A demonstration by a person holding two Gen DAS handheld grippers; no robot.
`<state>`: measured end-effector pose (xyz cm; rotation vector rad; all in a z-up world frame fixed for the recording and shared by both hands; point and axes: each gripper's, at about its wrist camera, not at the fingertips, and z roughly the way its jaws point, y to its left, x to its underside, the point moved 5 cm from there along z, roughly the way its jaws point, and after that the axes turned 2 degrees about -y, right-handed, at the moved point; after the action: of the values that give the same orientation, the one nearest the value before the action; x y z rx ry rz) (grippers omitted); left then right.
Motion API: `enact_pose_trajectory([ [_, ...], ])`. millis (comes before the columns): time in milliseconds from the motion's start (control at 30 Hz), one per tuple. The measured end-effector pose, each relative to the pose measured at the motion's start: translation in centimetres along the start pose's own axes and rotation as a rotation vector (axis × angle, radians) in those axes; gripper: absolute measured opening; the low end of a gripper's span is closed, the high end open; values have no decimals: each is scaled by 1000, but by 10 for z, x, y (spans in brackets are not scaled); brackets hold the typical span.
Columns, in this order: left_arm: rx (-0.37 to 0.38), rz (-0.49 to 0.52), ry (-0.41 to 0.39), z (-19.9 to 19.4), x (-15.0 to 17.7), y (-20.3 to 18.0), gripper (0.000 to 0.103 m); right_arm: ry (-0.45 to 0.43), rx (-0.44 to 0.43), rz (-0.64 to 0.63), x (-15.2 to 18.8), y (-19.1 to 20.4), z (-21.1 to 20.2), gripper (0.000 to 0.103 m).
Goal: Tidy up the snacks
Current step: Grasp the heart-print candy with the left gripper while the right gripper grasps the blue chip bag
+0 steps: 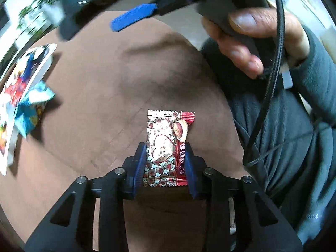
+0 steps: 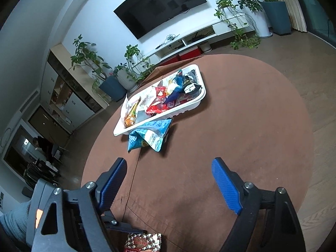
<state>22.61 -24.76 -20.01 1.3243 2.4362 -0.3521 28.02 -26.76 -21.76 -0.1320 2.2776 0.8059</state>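
Observation:
My left gripper (image 1: 166, 147) is shut on a red-and-silver almond chocolate packet (image 1: 168, 145), held above the brown round table (image 1: 94, 105). The packet also shows at the bottom edge of the right wrist view (image 2: 142, 242). My right gripper (image 2: 170, 166) is open and empty above the table; one blue finger of it shows in the left wrist view (image 1: 134, 20). A white tray (image 2: 199, 100) full of mixed snack packets stands at the table's far side, with a blue snack bag (image 2: 149, 136) lying against its near edge. The tray (image 1: 42, 67) and blue bag (image 1: 31, 109) show blurred at the left.
The person's hand (image 1: 256, 33) and grey sleeve fill the right of the left wrist view, with a black cable (image 1: 271, 79). Beyond the table are a wall TV (image 2: 161, 6), a white low cabinet (image 2: 189, 40), potted plants (image 2: 130, 71) and wooden floor.

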Motion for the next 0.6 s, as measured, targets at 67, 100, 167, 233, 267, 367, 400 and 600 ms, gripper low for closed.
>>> enact_pose_trajectory([
  [67, 1, -63, -22, -7, 9, 8, 31, 6, 10, -9, -1, 1, 2, 83],
  [100, -1, -92, -33, -10, 14, 13, 31, 13, 15, -22, -1, 3, 3, 83],
  [167, 5, -176, -67, -18, 24, 24, 31, 36, 31, -65, 0, 9, 9, 83],
  [233, -17, -248, -98, -30, 37, 35, 31, 64, 39, -110, 2, 16, 18, 80],
  [267, -40, -274, -105, -34, 42, 40, 31, 82, 41, -145, 3, 21, 24, 79],
  [367, -63, -369, -130, -45, 60, 55, 31, 128, 72, -261, 5, 36, 43, 76],
  [400, -74, -396, -130, -47, 67, 61, 31, 141, 76, -297, 5, 41, 50, 75],
  [600, -103, -388, -121, -50, 71, 62, 31, 158, 139, -476, -10, 65, 80, 75],
])
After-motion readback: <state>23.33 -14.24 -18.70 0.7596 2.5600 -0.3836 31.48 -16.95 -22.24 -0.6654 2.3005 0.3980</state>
